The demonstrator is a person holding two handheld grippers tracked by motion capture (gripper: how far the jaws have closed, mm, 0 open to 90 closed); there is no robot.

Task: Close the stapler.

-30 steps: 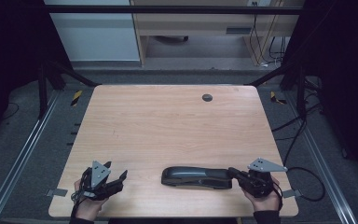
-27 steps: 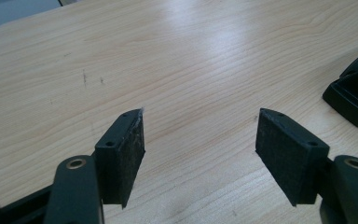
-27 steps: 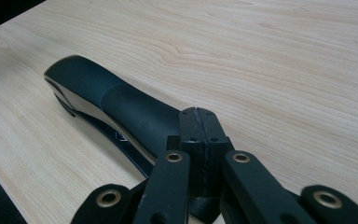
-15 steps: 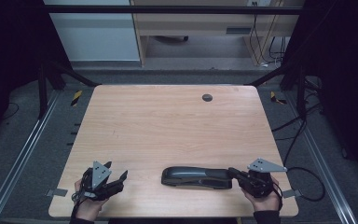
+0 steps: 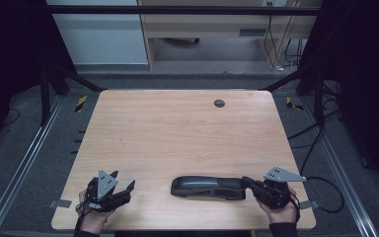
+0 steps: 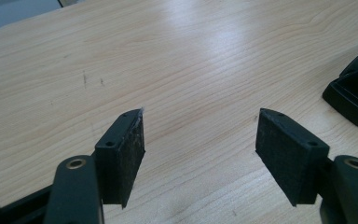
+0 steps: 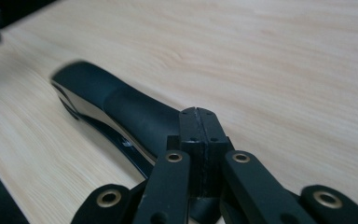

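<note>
A black stapler (image 5: 209, 187) lies flat near the front edge of the wooden table (image 5: 177, 128), with its length running left to right. My right gripper (image 5: 246, 180) is at the stapler's right end with its jaws shut pad to pad. In the right gripper view the closed tips (image 7: 198, 114) rest over the stapler's (image 7: 121, 107) rear, and nothing shows between the pads. My left gripper (image 5: 123, 180) sits at the front left corner, open and empty. In the left gripper view its jaws (image 6: 200, 126) stand wide over bare wood, with the stapler's end (image 6: 354, 88) off to the right.
A small dark round grommet (image 5: 219, 103) is set in the table near the far edge. Metal rails run along both sides of the table, and cables (image 5: 321, 133) trail on the floor at the right. A wooden cabinet stands beyond the far edge.
</note>
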